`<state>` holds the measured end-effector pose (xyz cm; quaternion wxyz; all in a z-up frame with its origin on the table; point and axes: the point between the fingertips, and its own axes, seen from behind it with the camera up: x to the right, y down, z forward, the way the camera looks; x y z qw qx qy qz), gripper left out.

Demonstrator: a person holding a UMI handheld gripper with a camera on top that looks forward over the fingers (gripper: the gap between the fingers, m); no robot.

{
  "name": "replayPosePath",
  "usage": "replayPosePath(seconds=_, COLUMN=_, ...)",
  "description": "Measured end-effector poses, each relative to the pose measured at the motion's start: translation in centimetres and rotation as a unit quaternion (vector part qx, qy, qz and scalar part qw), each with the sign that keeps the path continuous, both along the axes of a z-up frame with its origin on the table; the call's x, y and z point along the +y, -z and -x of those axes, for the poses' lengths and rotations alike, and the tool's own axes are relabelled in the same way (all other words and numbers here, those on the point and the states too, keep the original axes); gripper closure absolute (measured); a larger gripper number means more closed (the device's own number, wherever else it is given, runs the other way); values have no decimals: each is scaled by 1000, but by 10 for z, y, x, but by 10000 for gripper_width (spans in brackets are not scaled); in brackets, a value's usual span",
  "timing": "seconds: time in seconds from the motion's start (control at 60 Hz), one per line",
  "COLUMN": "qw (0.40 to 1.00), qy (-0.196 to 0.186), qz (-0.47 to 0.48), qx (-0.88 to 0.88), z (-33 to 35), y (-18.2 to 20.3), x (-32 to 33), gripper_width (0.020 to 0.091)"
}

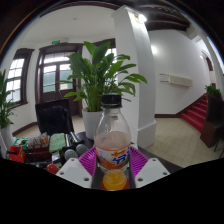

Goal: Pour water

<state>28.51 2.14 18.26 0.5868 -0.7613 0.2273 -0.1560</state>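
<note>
Because pouring needs a firm hold, the fingers (113, 162) clamp the upright bottle (113, 140) at lower centre. Its cap is on.

Bottle (114, 150) before potted plant (100, 75)

pale grey fingers (72, 170); magenta pads (88, 157)

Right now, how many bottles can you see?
1: a clear bottle with an orange label, standing between the gripper fingers. Others may be hidden among the clutter beside it.
</note>
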Motion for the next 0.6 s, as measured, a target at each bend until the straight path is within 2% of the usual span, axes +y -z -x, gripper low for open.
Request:
replayPosePath(seconds=0.133, qw=1000, qy=1, qz=13, qx=-4, z=0, y=2, x=-3, gripper_width=576)
replayPosePath(seconds=0.217, qw=999, qy=-16, qz=37, qx=10, z=11, y=12, x=-5, gripper_width=352)
replayPosePath(seconds=0.233, qw=999, qy=-20, qz=41, qx=12, z=13, y=14, x=-7, gripper_width=328)
replayPosePath(seconds=0.35, qw=997, qy=-40, qz=63, qx=6, z=27, y=22, x=-25, gripper_width=260)
replayPosePath(seconds=0.6, qw=989, qy=-99, qz=111, qx=1, z=92, y=35, x=-112, gripper_width=262)
